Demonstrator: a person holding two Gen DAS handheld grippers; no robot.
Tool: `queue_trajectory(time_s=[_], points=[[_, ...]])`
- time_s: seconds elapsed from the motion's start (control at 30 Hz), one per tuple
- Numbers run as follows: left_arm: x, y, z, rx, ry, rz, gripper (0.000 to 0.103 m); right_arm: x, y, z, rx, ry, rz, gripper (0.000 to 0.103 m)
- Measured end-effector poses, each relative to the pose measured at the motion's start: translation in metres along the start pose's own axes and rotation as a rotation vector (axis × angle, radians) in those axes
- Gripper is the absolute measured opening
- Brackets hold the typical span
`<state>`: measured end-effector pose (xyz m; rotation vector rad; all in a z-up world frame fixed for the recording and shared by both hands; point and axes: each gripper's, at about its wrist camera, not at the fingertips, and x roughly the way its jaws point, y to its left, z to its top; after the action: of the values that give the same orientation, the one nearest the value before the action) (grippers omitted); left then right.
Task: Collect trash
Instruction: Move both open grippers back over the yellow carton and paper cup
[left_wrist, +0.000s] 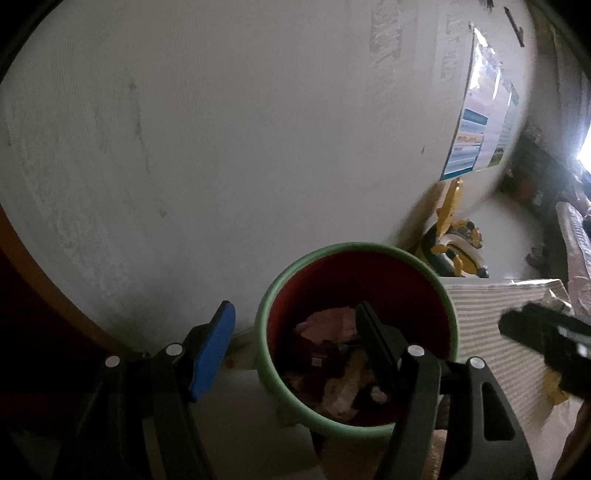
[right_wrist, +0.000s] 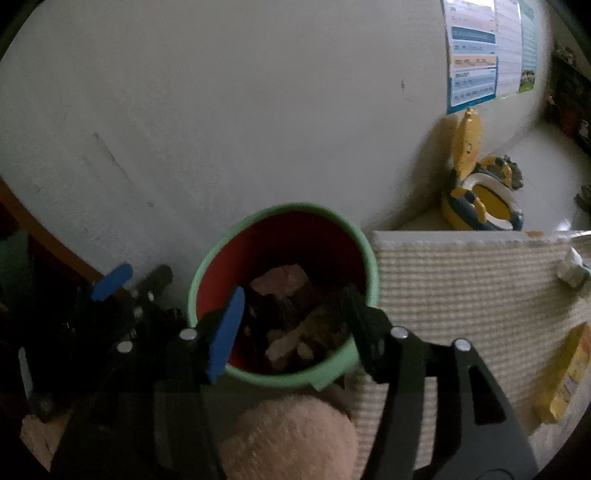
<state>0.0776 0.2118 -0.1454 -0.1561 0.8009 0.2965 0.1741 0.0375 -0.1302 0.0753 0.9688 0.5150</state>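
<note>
Both wrist views close above bin (left_wrist: 356, 339)

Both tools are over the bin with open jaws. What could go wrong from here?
1. The right tool hangs just above the green-rimmed red bin, one finger beside the near rim; pulling back carelessly could tip it over.
2. The left tool straddles the bin's rim, so a sideways move could knock the bin.
3. The yellow packet and white scrap lie on the striped woven mat, uncollected; they could be missed.

Green-rimmed bin (right_wrist: 282, 291) with red inside, cream ribbed mat (right_wrist: 461, 295), yellow potty (right_wrist: 480, 192).
</note>
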Motion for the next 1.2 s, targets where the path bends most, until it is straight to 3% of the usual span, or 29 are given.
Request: queue_trajectory(time_s=[0.27,0.5,0.7,0.87,1.07,1.13,1.2], points=[[-0.017,-0.028,-0.004,0.037,-0.001,-0.061,0.065,-0.046,-0.068,-0.055,0.098,-0.016,-0.167,0.066],[-0.033,-0.063,-0.013,0.096,-0.001,-0.138,0.065,-0.075,-0.186,-0.098,0.418,-0.053,-0.47,0.072],[-0.047,-0.079,-0.016,0.137,-0.009,-0.152,0.065,-0.061,-0.254,-0.107,0.573,-0.005,-0.584,0.073],[-0.053,-0.091,-0.014,0.168,-0.01,-0.159,0.065,-0.038,-0.279,-0.107,0.58,0.079,-0.614,0.075],[-0.053,-0.118,-0.014,0.209,0.004,-0.192,0.066,-0.032,-0.296,-0.122,0.646,0.091,-0.575,0.075],[-0.051,-0.132,-0.015,0.229,0.014,-0.212,0.066,-0.031,-0.299,-0.126,0.635,0.094,-0.55,0.064],[-0.047,-0.152,-0.016,0.249,0.03,-0.246,0.066,-0.033,-0.299,-0.128,0.618,0.084,-0.504,0.063]])
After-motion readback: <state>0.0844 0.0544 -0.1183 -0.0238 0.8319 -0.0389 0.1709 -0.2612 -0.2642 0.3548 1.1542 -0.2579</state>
